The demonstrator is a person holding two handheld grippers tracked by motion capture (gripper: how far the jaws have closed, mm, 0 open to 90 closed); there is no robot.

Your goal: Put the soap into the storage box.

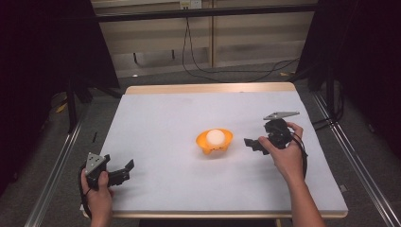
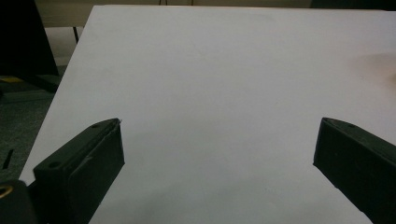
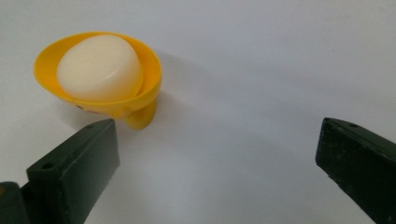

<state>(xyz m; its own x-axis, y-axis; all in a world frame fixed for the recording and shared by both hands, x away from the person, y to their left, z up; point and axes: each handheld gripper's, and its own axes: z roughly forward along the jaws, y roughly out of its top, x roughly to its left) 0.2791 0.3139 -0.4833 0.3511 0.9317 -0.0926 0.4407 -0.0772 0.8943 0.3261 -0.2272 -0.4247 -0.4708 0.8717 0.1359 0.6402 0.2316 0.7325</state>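
A yellow bowl [image 1: 214, 142] is sitting near the middle of the high view, on the white table [image 1: 156, 118], and a white egg [image 1: 215, 137] is resting inside it. In the right gripper view the bowl [image 3: 100, 100] is lying in the upper left of the frame, tilted a little on its small foot, with the egg [image 3: 99, 67] taking up most of its hollow.

The right gripper [image 1: 251, 143] is hovering just to the right of the bowl in the high view, pointing toward it from the person's right hand [image 1: 283, 153]. Its jaws are standing wide apart with nothing between them; the bowl is lying just beyond the left jaw, apart from it, not inside the gap. The left gripper [image 1: 124, 171] is waiting in the lower left of the high view, well apart from the bowl. Its jaws are also spread wide, with bare table [image 2: 210, 93] between them.

Judging from this, the egg is already placed in the bowl and the right gripper is free of it, so the step in hand looks like the moment between a release and whatever comes after. If the bowl or egg is to be picked up next, the right gripper needs to swing left so the target is sitting between the jaws before closing, and gently, since the bowl is looking easy to tip.
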